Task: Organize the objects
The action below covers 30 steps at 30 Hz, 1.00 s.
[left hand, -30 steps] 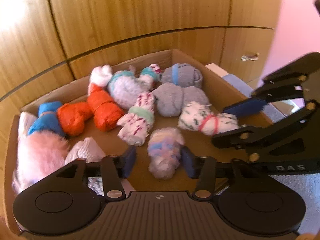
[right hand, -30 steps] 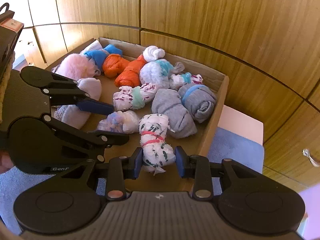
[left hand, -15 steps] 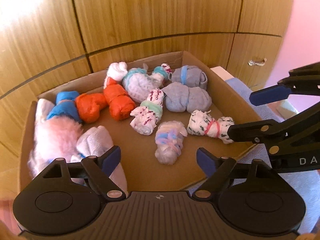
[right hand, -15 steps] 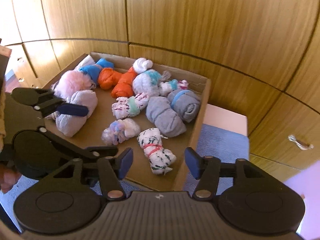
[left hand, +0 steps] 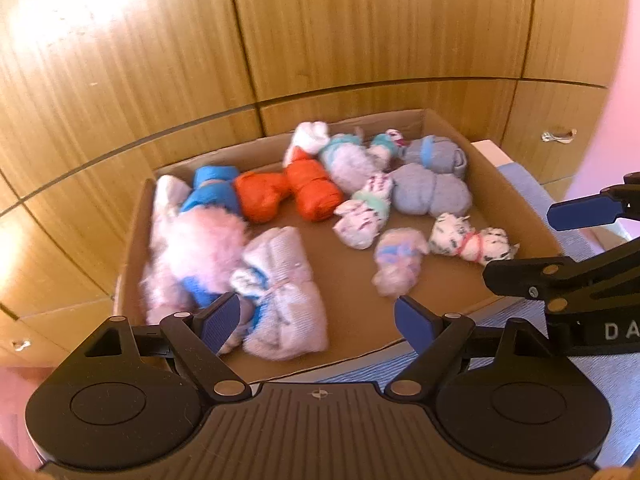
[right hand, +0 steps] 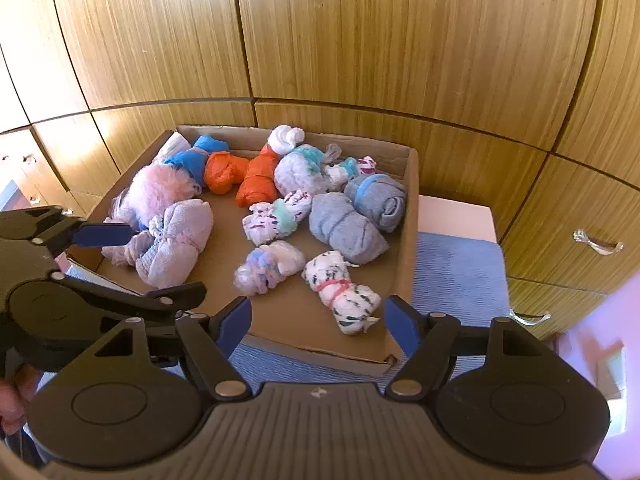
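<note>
A shallow cardboard box (left hand: 516, 204) (right hand: 412, 216) holds several rolled sock bundles. A pastel bundle (left hand: 398, 260) (right hand: 270, 266) and a white patterned bundle tied with a red band (left hand: 472, 240) (right hand: 342, 290) lie near its front. Two orange bundles (left hand: 288, 194) (right hand: 240, 174), grey bundles (left hand: 430, 192) (right hand: 348, 228) and a fluffy pink one (left hand: 200, 248) (right hand: 156, 192) lie further in. My left gripper (left hand: 316, 322) is open and empty above the front edge. My right gripper (right hand: 318, 324) is open and empty above the box's front right corner.
The box rests on a blue cloth (right hand: 456, 276) beside a white block (right hand: 456, 216). Wooden cabinet doors (right hand: 360, 40) with metal handles (right hand: 598, 244) stand right behind the box. Each gripper shows at the side of the other's view (left hand: 580, 248) (right hand: 80, 264).
Both grippers opened, letting go of the pastel bundle and the red-banded bundle, which now lie in the box. Both grippers pulled back and up from the box.
</note>
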### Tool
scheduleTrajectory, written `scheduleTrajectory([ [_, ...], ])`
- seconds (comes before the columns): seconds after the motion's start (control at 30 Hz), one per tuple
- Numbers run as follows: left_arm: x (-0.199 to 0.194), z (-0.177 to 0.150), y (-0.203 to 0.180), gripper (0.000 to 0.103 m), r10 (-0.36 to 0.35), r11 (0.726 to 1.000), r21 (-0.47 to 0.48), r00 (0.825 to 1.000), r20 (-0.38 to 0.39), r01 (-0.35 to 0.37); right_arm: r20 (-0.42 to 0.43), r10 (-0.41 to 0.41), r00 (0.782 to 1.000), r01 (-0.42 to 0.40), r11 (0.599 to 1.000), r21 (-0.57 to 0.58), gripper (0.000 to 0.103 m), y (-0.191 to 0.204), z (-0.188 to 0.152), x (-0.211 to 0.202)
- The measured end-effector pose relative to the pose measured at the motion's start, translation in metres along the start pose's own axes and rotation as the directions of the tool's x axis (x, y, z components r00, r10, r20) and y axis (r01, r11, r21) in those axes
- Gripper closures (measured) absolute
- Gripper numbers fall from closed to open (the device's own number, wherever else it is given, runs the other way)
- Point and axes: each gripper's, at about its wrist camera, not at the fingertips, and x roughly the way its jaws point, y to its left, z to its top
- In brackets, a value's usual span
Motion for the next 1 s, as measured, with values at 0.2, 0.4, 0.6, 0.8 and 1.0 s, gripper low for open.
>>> scheduleTrajectory([
  [0.2,0.003,0.002,0.023,0.014,-0.024,0.996,-0.090,0.994,-0.108,0.014,0.012,0.003,1.000,-0.004,1.000,0.004,0.033,0.009,0.004,0.001],
  [0.4,-0.002,-0.010,0.046,0.014,-0.056,0.975,-0.217,0.998,-0.036,0.047,0.028,0.022,0.999,-0.022,1.000,-0.005,0.031,0.020,0.008,-0.001],
  [0.6,-0.010,-0.012,0.053,0.014,-0.027,0.976,-0.216,0.999,-0.019,0.023,0.035,0.027,0.999,-0.027,1.000,-0.014,0.027,0.027,0.009,-0.004],
  [0.8,-0.017,-0.011,0.058,0.013,0.002,0.978,-0.208,1.000,0.007,-0.001,0.046,0.034,0.998,-0.034,0.999,-0.010,0.024,0.030,0.008,-0.008],
  [1.0,-0.023,-0.010,0.058,0.012,0.032,0.984,-0.178,0.999,0.019,-0.028,0.053,0.036,0.998,-0.036,0.999,-0.003,0.022,0.033,0.007,-0.009],
])
